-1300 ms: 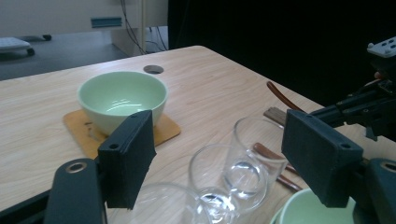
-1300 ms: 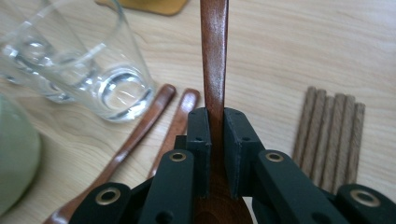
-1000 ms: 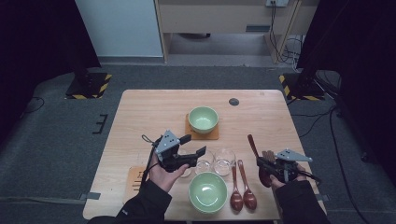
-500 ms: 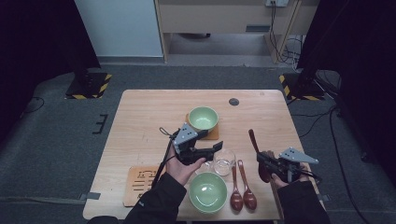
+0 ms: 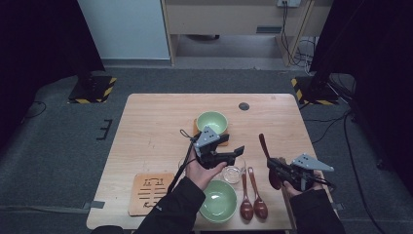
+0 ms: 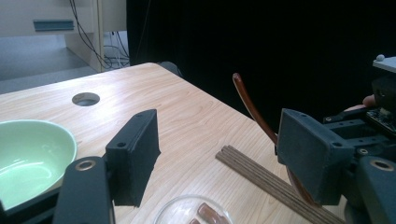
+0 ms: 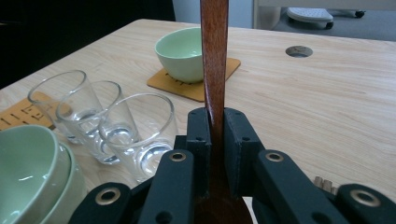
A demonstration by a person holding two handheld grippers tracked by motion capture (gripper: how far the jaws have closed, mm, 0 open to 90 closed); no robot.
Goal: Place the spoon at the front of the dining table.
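Right gripper (image 7: 215, 135) clamped on dark brown wooden spoon (image 7: 214, 65), handle standing up from the jaws near table's right edge. Left gripper (image 6: 215, 158) open, nothing between pads, jaws just closing slightly, above clear drinking glasses (image 7: 140, 135). Nearby: pale green bowl (image 5: 212, 122) on orange coaster (image 7: 191, 86), stacked green bowls (image 5: 218, 200), two spoons (image 5: 253, 202), brown chopsticks (image 6: 275, 184), slotted wooden trivet (image 5: 151, 192).

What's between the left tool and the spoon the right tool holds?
Left gripper view: a bundle of brown chopsticks lies flat on the table between the open left tool and the spoon, with a glass rim nearer the tool.
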